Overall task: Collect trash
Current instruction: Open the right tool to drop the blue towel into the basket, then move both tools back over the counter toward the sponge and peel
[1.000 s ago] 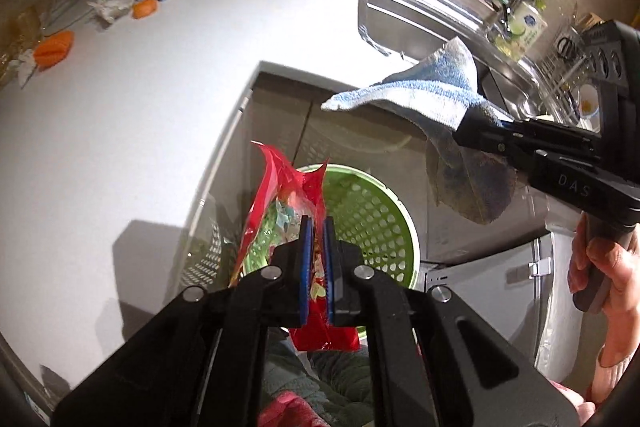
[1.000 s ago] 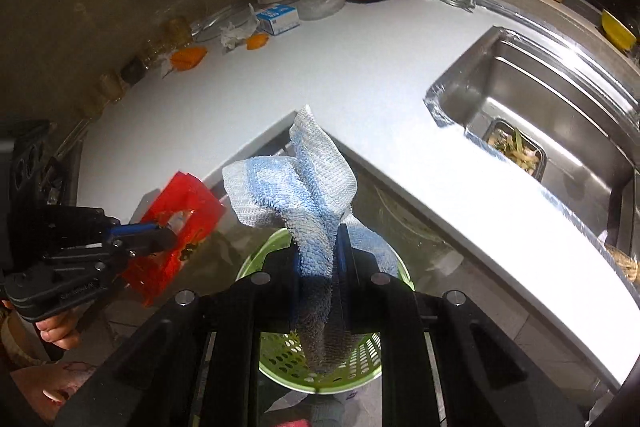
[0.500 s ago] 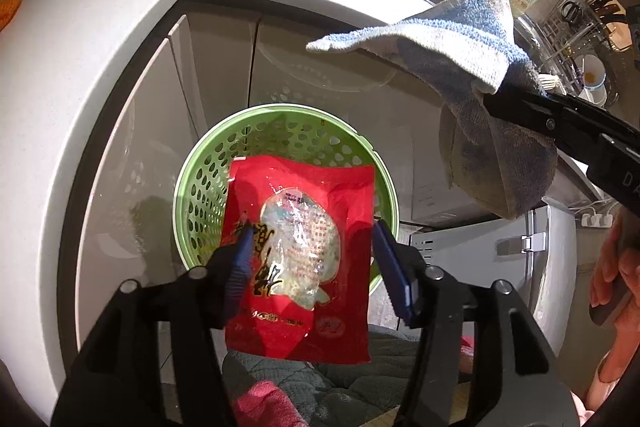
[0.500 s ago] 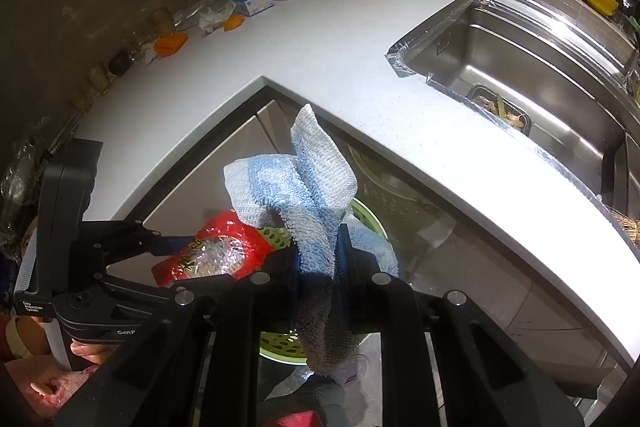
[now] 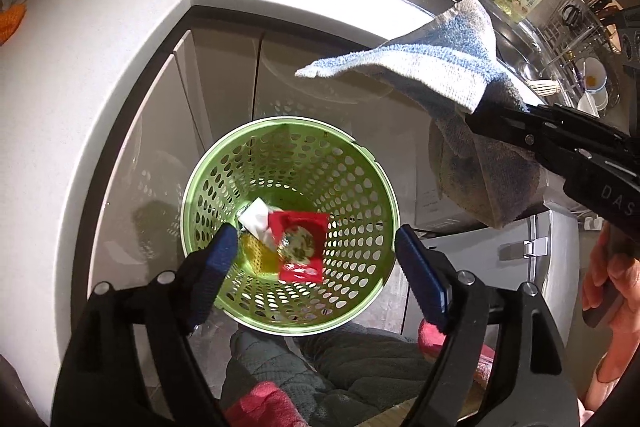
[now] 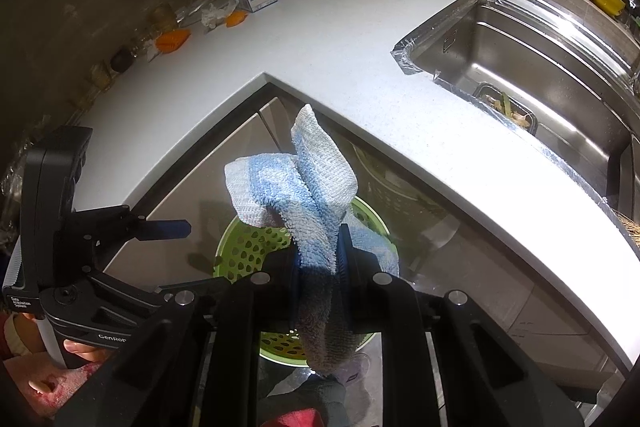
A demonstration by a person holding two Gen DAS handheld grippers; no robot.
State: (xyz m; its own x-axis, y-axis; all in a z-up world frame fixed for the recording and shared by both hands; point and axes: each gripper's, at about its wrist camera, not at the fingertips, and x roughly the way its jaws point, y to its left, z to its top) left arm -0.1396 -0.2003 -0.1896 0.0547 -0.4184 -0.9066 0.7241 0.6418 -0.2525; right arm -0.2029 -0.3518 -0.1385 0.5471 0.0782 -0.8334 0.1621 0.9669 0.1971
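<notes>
The white countertop bends around a corner, and the green basket stands on the floor below that corner. The red wrapper lies at the basket's bottom beside white paper. Above it, the left gripper is opening its jaws, with nothing between them. The right gripper is clamped on the blue cloth.

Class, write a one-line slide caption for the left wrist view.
Left gripper, jaws opening and empty, above the green basket where the red wrapper lies; right gripper clamps a blue cloth.
</notes>
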